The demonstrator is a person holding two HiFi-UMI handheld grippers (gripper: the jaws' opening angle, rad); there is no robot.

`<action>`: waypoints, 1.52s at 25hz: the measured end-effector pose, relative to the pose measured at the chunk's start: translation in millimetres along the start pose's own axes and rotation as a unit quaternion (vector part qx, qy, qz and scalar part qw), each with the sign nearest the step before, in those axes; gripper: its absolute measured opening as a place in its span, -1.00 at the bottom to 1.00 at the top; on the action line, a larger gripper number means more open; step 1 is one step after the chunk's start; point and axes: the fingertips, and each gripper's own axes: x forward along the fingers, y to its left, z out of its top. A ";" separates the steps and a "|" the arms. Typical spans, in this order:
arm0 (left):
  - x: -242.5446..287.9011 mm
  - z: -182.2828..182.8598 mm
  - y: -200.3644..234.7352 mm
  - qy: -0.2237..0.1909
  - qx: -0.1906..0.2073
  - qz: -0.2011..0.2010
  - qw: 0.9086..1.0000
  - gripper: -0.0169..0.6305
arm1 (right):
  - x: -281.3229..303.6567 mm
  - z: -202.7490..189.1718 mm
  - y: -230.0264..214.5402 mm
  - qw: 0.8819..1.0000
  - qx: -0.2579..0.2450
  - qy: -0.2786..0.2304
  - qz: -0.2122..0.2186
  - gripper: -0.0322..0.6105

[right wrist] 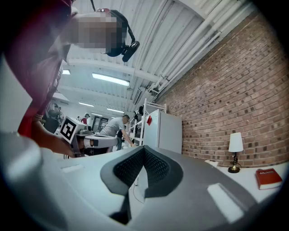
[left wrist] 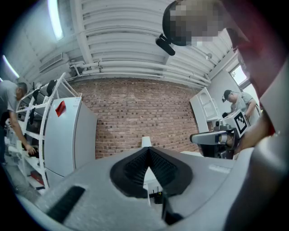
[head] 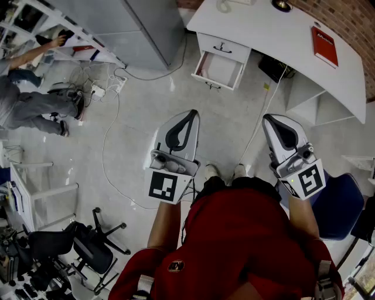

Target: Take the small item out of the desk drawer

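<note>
The white bench (head: pixel 275 32) was seen standing against the brick wall (head: pixel 351 17), and every place here is told from it. The drawer (head: pixel 222 70) under the bench top, at the end nearer to the grey cabinet (head: pixel 135 26), was pulled out towards the floor, and its inside was shown as pale. The small item could not be made out in the drawer, because the head view was too far from it. On the bench top a red book (head: pixel 324 45) was laid near the end away from the drawer, and a small lamp (right wrist: pixel 235 151) was placed close to the wall.

Both tongs were held level in front of the bench, well apart from it, with their tips turned towards it. The left tongs (head: pixel 192 113) were pointed roughly at the drawer. Their jaws were pressed together and nothing was held between them, as was shown in the left gripper view. The right tongs (head: pixel 269 119) were held beside them, in front of the middle of the bench. Their jaws were also brought together on nothing.

A person in a red shirt (head: pixel 246 246) was seen behind the tongs, further from the bench. A second person (head: pixel 29 99) was bent at white shelves far from the bench, past the cabinet. A black office chair (head: pixel 88 246) was left on the floor, farther from the bench than the tongs.
</note>
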 end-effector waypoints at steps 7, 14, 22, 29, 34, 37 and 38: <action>-7.5 -8.6 13.8 0.001 -0.004 0.001 1.000 -0.94 | 9.2 -1.5 15.3 1.000 0.007 -0.011 0.010 -0.87; -14.6 -22.1 29.6 0.005 -0.021 -0.005 1.000 -0.94 | 19.4 -9.2 25.6 1.000 0.004 0.002 -0.010 -0.87; -4.5 -48.7 45.4 0.016 -0.039 -0.018 0.999 -0.94 | 27.2 -24.8 24.4 0.999 -0.009 0.026 -0.033 -0.86; 36.7 -71.4 61.2 0.034 -0.036 -0.015 0.999 -0.94 | 39.8 -44.8 -12.2 0.999 -0.010 0.033 -0.032 -0.86; 79.4 -93.2 75.4 0.067 -0.024 -0.008 0.997 -0.94 | 59.5 -62.3 -55.0 0.999 -0.002 0.033 -0.013 -0.86; 111.7 -122.2 92.5 0.100 -0.032 0.008 0.994 -0.94 | 79.5 -77.1 -88.6 0.999 -0.006 0.037 0.000 -0.86; 123.1 -133.1 96.9 0.112 -0.035 0.013 0.993 -0.94 | 86.6 -81.4 -100.7 0.999 -0.008 0.037 0.003 -0.86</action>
